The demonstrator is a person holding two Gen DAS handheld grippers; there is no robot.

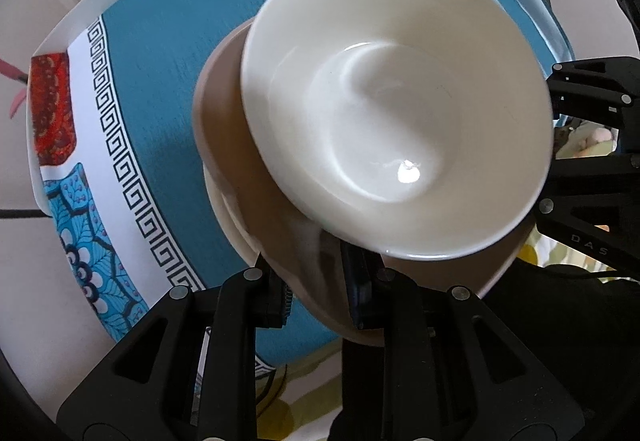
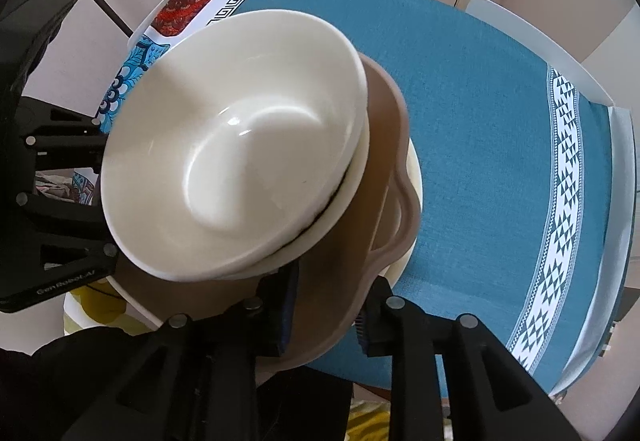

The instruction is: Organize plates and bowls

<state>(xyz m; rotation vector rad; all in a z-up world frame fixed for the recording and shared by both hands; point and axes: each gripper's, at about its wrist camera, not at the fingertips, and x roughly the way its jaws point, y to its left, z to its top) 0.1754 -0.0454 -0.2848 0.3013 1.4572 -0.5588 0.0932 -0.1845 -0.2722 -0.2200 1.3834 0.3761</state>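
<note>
Bowls stacked on teal cloth, both grippers at the stack's rim

Top white bowl (image 1: 396,109) glossy, tilted, blurred w/ motion; hides most of tan dish (image 1: 224,113) under it, cream plate (image 2: 414,177) lowest. Left gripper (image 1: 320,293) clamped on tan dish rim. Right gripper (image 2: 326,305) straddles same rim, pads not pressing. Woven cloth (image 1: 168,53) covers worktop, edges cut off.

The white bowl (image 1: 396,105) hides most of the tan dish (image 1: 224,129) beneath it, and whatever plate lies under that dish shows only as a pale sliver. Beside the bowl, the left hand-held gripper (image 1: 320,281) has its pad faces covered by the dish rim. The teal cloth (image 2: 480,145) conceals the surface, and the bowl's rim is motion-blurred.
</note>
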